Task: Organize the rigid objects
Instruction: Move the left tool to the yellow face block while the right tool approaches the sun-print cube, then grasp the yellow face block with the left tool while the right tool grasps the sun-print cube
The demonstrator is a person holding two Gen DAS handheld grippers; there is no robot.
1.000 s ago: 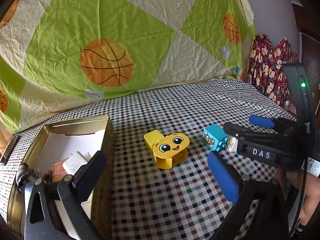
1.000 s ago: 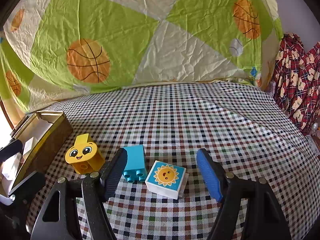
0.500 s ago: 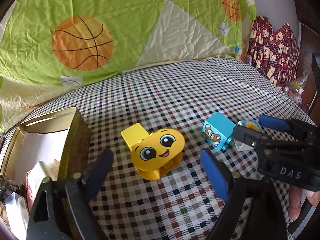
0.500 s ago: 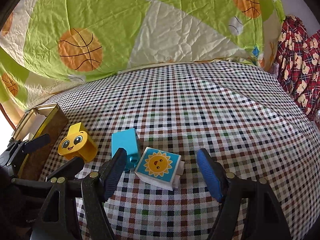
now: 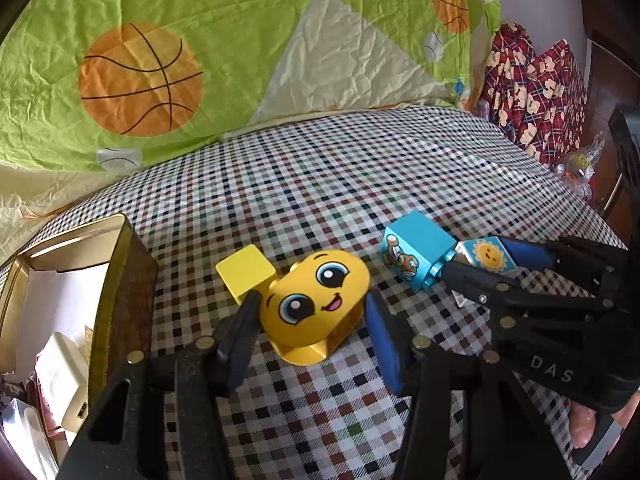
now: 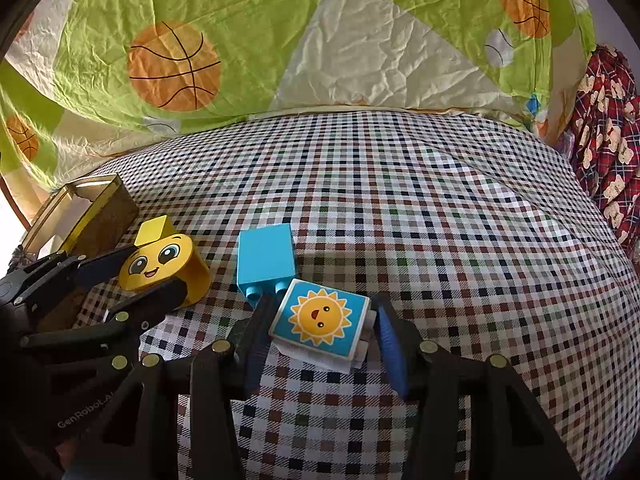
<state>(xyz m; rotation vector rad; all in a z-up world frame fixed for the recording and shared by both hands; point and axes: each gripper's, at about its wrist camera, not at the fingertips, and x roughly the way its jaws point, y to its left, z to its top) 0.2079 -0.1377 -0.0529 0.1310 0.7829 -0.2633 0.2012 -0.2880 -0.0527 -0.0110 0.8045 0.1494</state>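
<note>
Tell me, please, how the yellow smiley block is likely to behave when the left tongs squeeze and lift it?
The yellow smiley block looks like stiff, glossy moulded plastic, so probably slippery. It appears hollow underneath, so likely light. Its rounded sides may let it twist between the left tongs.

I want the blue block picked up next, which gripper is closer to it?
Right. The right gripper straddles the sun block beside the blue block; the left gripper straddles the yellow face block, farther off.

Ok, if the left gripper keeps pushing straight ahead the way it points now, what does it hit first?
The yellow face block: it already sits between the left gripper's open fingers. Beyond it lies only checked cloth.
</note>
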